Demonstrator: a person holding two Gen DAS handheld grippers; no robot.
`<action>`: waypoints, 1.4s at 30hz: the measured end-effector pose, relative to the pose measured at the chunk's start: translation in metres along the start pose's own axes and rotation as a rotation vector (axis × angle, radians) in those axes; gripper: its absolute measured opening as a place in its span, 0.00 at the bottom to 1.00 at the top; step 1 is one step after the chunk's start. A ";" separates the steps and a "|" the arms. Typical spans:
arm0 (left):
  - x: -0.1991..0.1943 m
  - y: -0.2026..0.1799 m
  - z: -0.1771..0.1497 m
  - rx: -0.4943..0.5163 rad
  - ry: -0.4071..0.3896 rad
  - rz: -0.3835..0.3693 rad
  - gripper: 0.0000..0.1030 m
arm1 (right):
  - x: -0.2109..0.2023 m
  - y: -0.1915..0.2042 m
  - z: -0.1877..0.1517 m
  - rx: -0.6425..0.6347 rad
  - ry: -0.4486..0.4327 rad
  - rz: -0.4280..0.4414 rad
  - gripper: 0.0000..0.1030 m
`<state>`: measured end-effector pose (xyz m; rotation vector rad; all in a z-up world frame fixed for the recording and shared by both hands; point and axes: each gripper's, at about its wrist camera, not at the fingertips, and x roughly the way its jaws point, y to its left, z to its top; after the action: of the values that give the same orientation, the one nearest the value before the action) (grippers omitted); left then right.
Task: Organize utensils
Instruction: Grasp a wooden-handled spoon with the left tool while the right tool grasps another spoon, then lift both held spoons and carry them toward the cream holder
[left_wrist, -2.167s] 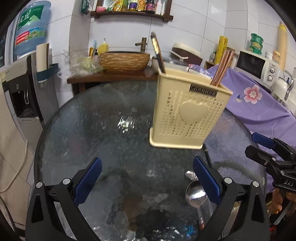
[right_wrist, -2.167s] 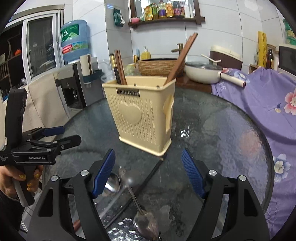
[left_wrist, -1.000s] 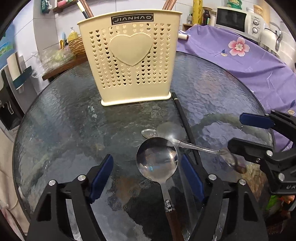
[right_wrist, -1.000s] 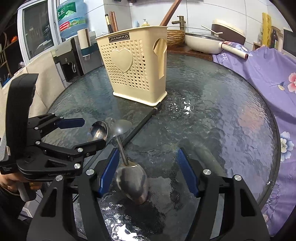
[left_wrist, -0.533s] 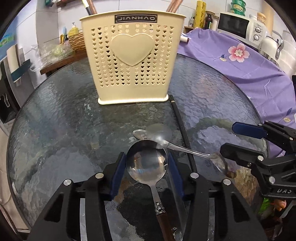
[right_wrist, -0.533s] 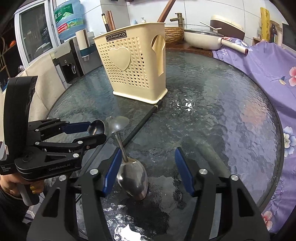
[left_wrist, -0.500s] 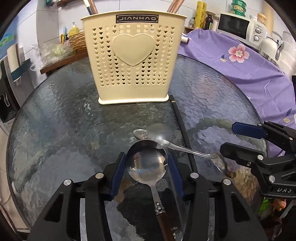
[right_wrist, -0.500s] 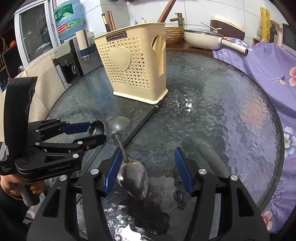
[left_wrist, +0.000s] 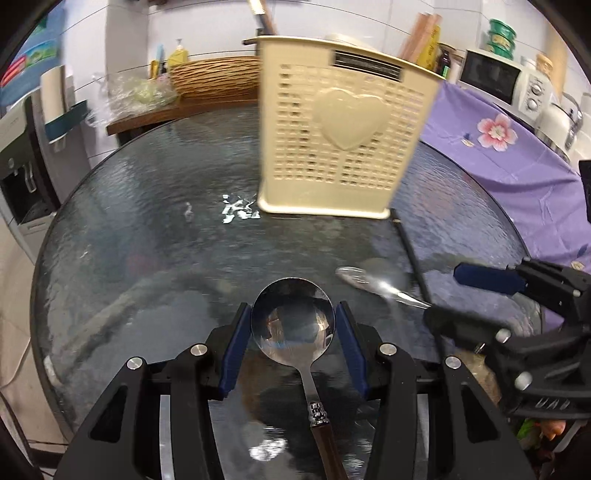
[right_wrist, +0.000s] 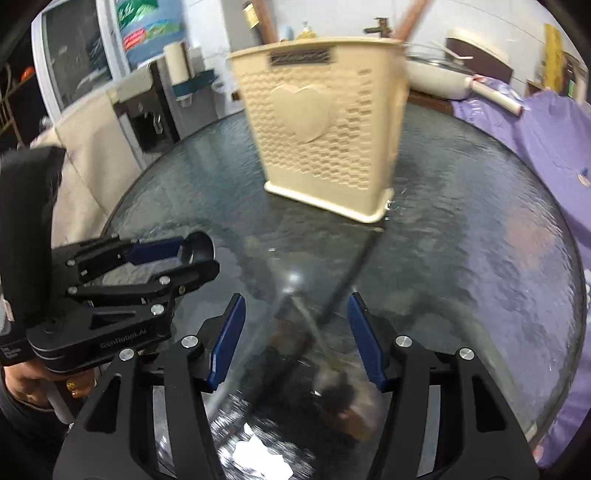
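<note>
The left gripper is clamped on the bowl of a brown-handled spoon, in front of the cream basket standing on the glass table. The right gripper, to the right of the basket's front, has just narrowed; a blurred second spoon lies between its pads, but whether they grip it cannot be told. A black chopstick runs from the basket's right corner.
</note>
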<state>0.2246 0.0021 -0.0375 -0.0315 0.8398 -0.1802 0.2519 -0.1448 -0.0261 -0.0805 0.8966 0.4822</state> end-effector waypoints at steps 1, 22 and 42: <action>-0.001 0.005 0.000 -0.010 -0.002 0.004 0.44 | 0.005 0.004 0.003 -0.001 0.007 -0.007 0.56; 0.004 0.030 -0.003 -0.046 0.003 -0.025 0.45 | 0.055 0.017 0.024 -0.022 0.114 -0.090 0.46; -0.026 0.019 0.011 -0.034 -0.072 -0.057 0.44 | -0.014 0.006 0.019 0.019 -0.106 0.017 0.35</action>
<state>0.2190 0.0247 -0.0130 -0.0939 0.7702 -0.2174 0.2561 -0.1398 -0.0025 -0.0299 0.7988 0.4889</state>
